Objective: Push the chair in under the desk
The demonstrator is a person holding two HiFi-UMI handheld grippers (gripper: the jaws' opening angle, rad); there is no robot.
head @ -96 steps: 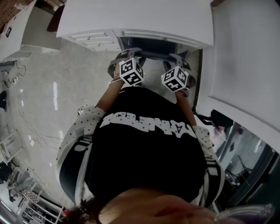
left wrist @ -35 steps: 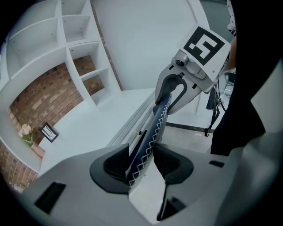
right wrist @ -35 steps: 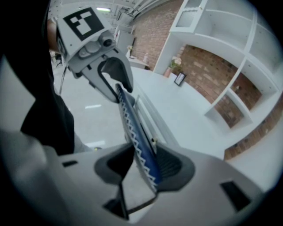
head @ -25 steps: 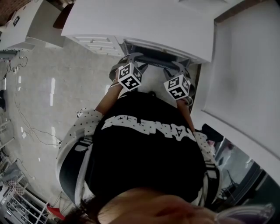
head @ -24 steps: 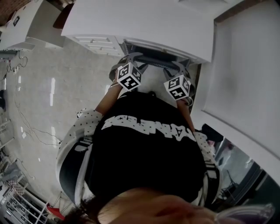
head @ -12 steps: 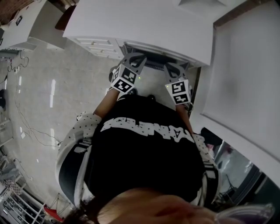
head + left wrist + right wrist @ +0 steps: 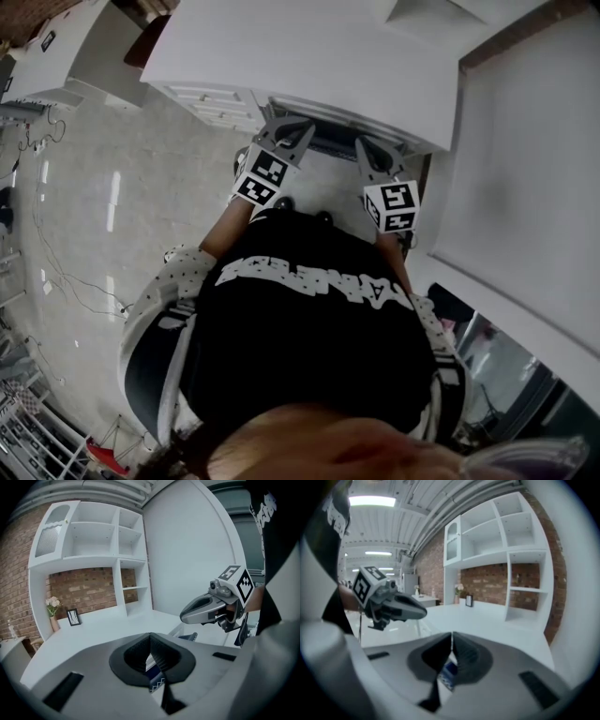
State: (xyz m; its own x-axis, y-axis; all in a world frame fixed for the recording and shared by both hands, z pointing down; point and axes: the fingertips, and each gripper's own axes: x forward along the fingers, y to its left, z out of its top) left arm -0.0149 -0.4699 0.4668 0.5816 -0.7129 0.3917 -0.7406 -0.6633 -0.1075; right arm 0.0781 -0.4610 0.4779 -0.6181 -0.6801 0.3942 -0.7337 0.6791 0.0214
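Observation:
The chair [image 7: 330, 140] stands tucked beneath the white desk [image 7: 300, 56]; only its dark back rail shows at the desk's front edge. My left gripper [image 7: 292, 129] and right gripper [image 7: 362, 146] hover just short of that rail, both shut and holding nothing. In the left gripper view the left gripper [image 7: 150, 641] has its jaws pressed together, with a blue patterned scrap of the chair [image 7: 157, 684] showing below them. In the right gripper view the right gripper [image 7: 452, 641] is likewise closed over a blue patch of the chair [image 7: 449, 672]. Each view shows the other gripper alongside.
A second white desk surface [image 7: 534, 159] runs along the right. White drawers [image 7: 220, 98] sit under the desk at the left. White wall shelves [image 7: 93, 550] against brick rise behind the desk. Pale tiled floor [image 7: 103, 216] with cables lies to the left.
The chair has gone further under the desk. Both grippers, open on its back rail a second ago, have let go, closed and drawn back a little towards my body.

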